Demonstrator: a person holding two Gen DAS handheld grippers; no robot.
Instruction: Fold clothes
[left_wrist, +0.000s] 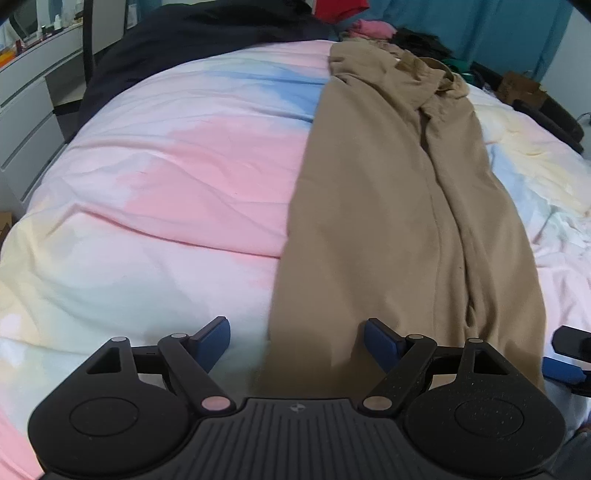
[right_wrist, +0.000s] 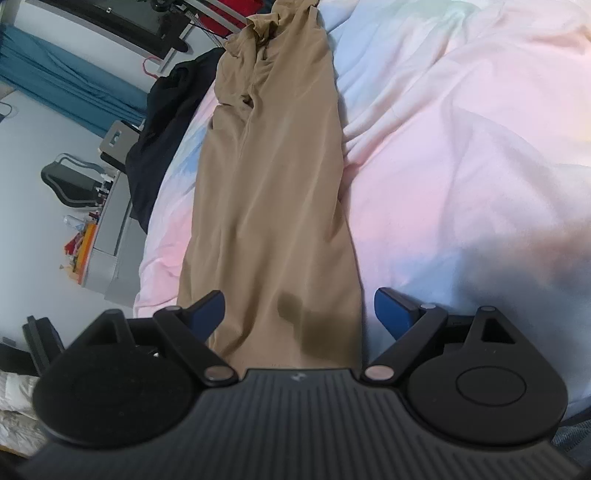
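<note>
Ahead of our spread, empty left gripper (left_wrist: 297, 341) and right gripper (right_wrist: 299, 312), the tan trousers (left_wrist: 388, 221) lie halved lengthwise; crosswise folds remain.

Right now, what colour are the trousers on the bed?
The trousers are plain tan, best seen in the right wrist view.

Trousers (left_wrist: 388, 206) lie lengthwise on the duvet (left_wrist: 166, 177), right of centre.
</note>
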